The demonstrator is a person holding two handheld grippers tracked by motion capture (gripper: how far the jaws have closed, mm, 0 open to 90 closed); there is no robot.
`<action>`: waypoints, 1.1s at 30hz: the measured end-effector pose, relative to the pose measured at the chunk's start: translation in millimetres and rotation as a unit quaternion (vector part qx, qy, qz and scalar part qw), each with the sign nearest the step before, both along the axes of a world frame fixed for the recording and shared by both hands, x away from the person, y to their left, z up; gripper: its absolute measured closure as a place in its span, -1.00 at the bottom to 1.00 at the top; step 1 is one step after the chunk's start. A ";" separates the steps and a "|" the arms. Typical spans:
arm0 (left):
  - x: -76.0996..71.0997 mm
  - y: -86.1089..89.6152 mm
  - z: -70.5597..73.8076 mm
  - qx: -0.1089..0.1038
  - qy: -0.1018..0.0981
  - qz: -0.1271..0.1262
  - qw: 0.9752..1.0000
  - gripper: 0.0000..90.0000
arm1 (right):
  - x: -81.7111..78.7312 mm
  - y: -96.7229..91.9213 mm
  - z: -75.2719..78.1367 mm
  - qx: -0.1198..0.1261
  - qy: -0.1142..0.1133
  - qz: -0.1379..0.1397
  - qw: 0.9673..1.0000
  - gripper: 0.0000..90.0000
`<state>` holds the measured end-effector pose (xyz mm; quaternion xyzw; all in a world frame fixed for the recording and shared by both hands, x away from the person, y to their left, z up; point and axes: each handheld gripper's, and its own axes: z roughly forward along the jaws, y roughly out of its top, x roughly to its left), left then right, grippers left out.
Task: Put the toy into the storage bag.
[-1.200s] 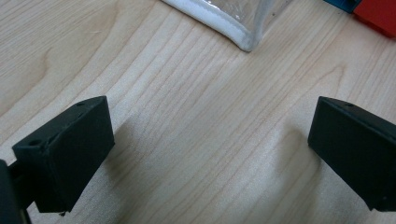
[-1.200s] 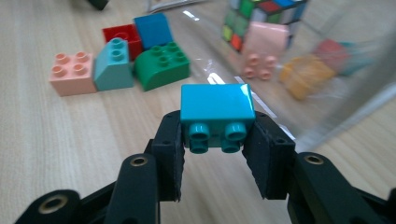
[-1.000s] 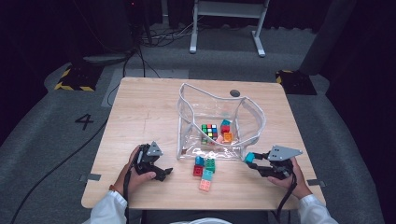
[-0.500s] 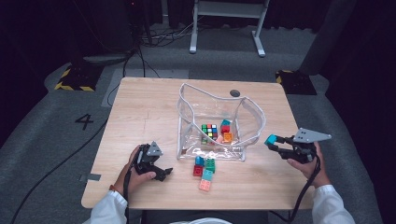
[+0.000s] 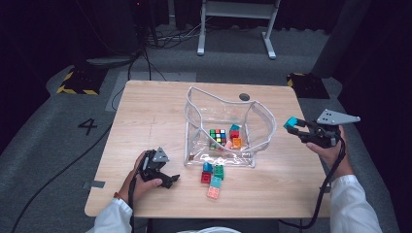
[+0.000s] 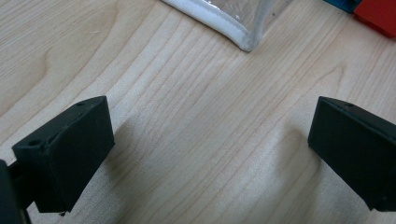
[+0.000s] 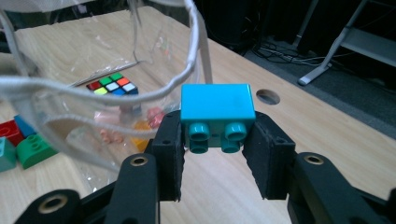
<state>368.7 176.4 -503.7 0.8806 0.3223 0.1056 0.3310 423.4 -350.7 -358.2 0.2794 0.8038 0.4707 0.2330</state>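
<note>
Two tongs on record. High view: right tongs (image 5: 291, 124) grip a teal brick (image 5: 290, 122) aloft, just right of the clear bag (image 5: 262, 127). Left gripper view: left tongs (image 6: 205, 154) gape wide above bare table (image 6: 187, 140). Right gripper view: brick clamped, studs toward the camera, bag rim just beyond.

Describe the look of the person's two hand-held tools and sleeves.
Both claws are black. The left claw has blocky square pads; the right claw has round metal rivets. Each carries a grey three-cornered plate and trails a black cable. White sleeves cover both forearms.
</note>
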 end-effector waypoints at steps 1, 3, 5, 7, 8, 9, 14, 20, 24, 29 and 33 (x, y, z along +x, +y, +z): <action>0.0 0.0 0.0 0.000 0.000 0.000 1.000 -0.99 | 4.0 1.9 6.0 0.002 0.000 0.001 1.000 0.31; -0.1 0.0 0.0 0.000 0.001 0.001 1.000 -0.99 | 9.5 4.7 14.2 0.003 -0.001 0.004 1.000 0.31; -0.1 0.0 0.1 0.000 0.001 0.001 1.000 -0.99 | 14.4 7.9 21.2 -0.003 -0.002 0.006 1.000 0.31; 0.0 0.0 -0.1 0.000 0.000 0.000 1.000 -0.99 | 18.7 11.7 27.2 -0.006 -0.004 0.005 1.000 0.31; -0.2 0.0 0.0 0.000 0.001 0.001 1.000 -0.99 | 21.1 14.2 30.4 -0.008 -0.004 0.008 1.000 0.31; -0.2 0.0 0.0 0.000 0.001 0.001 1.000 -0.99 | 22.8 17.2 33.7 -0.012 -0.005 0.009 1.000 0.31; -0.2 0.0 0.0 0.000 0.001 0.001 1.000 -0.99 | 31.9 31.3 47.0 -0.008 -0.006 0.024 1.000 0.31; -0.2 -0.1 -0.1 -0.002 0.003 0.000 1.000 -0.99 | 42.0 49.0 52.9 -0.014 -0.001 0.040 0.999 0.31; -0.1 -0.2 -0.2 -0.002 0.002 0.000 1.000 -0.99 | 45.6 59.3 52.2 -0.009 0.002 0.056 0.998 0.31; 0.0 -0.2 -0.2 -0.002 0.001 -0.001 1.000 -0.99 | 47.4 79.3 50.9 -0.013 0.006 0.090 0.996 0.31; -0.1 -0.1 -0.1 0.000 0.000 0.000 1.000 -0.99 | 49.3 96.4 46.7 -0.034 0.009 0.126 0.991 0.31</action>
